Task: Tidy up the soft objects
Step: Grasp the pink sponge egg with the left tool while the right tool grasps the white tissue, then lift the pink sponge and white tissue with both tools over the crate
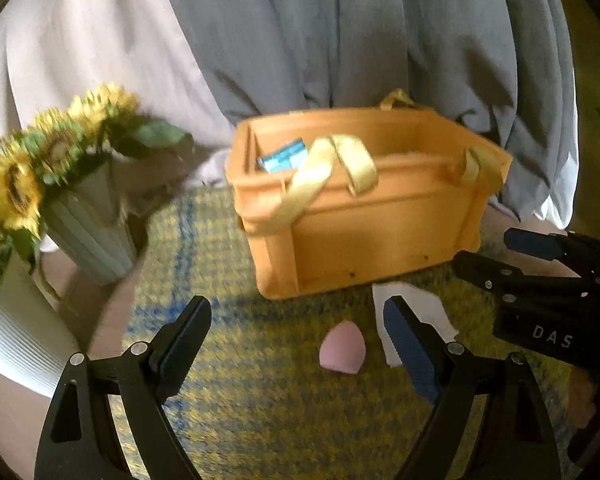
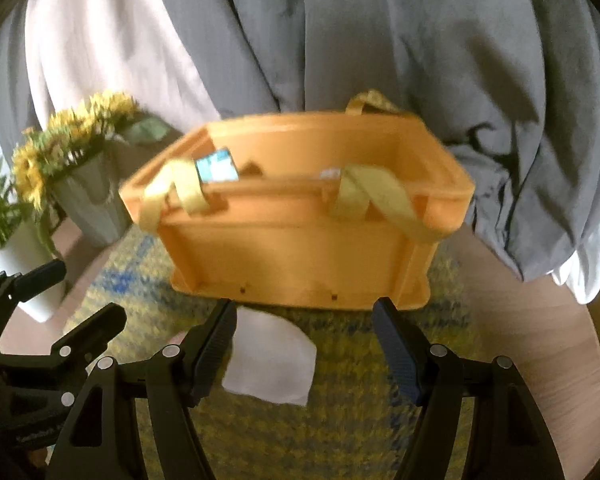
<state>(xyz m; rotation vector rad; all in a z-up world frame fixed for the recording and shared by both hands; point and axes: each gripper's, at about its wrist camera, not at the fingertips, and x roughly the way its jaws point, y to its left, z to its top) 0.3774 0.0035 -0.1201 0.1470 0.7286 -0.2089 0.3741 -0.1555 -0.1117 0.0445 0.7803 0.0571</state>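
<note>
A pink egg-shaped sponge (image 1: 343, 350) lies on the yellow and blue woven mat (image 1: 260, 408), between the fingers of my open left gripper (image 1: 296, 318). A white soft pad (image 1: 414, 322) lies to its right, partly behind my right finger. An orange crate (image 1: 364, 224) with yellow straps stands behind them, a blue and white packet (image 1: 284, 158) inside. In the right wrist view my right gripper (image 2: 304, 318) is open and empty over the white pad (image 2: 272, 364), just before the crate (image 2: 300, 248). The right gripper also shows in the left wrist view (image 1: 488, 250).
A grey ribbed vase of sunflowers (image 1: 88, 236) and a white ribbed pot (image 1: 20, 344) stand at the left on the wooden table (image 2: 540, 320). Grey and white curtains (image 1: 340, 40) hang behind the crate. The left gripper shows at the left of the right wrist view (image 2: 88, 296).
</note>
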